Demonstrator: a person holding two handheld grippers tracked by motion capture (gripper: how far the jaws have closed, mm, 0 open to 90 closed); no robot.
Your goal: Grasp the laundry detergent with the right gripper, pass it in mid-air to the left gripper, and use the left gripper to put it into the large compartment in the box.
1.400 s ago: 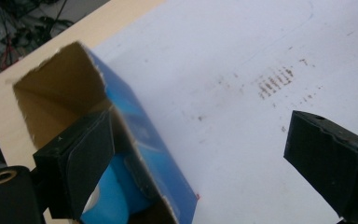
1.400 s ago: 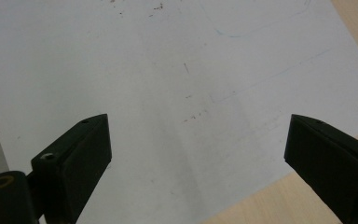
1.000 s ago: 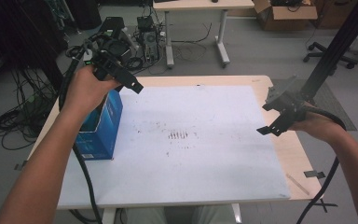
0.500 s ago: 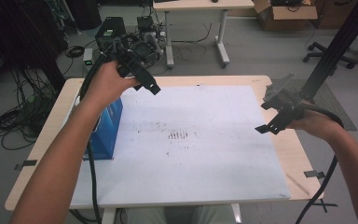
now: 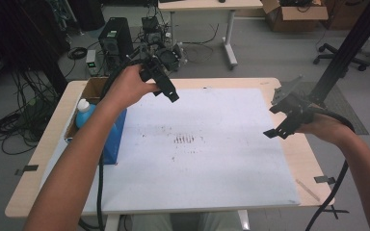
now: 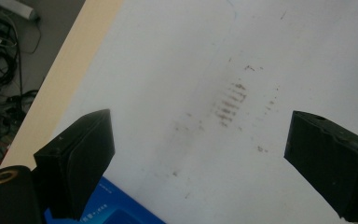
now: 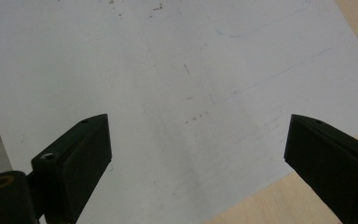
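My left gripper [image 5: 164, 86] hangs open over the far left part of the white mat [image 5: 212, 159], held by a hand, with nothing between its jaws. In the left gripper view the left gripper [image 6: 198, 140] looks down on the mat and its dark smudges [image 6: 230, 100], with a corner of the blue box [image 6: 121, 212] at the bottom. My right gripper [image 5: 275, 121] stands open above the mat's right edge, empty. Through the right gripper view the right gripper [image 7: 198, 140] frames bare mat and a strip of the wooden table [image 7: 284, 203].
An open blue box [image 5: 111, 139] stands at the table's left side with a white-capped blue bottle [image 5: 83, 109] inside. Smudges [image 5: 184, 139] mark the mat's middle. Beyond the far edge are a computer tower [image 5: 112, 41], cables and another desk.
The left hand has carried its gripper right and farther away, from above the blue box to over the mat's far left. The bottle now shows. The right gripper has hardly moved.
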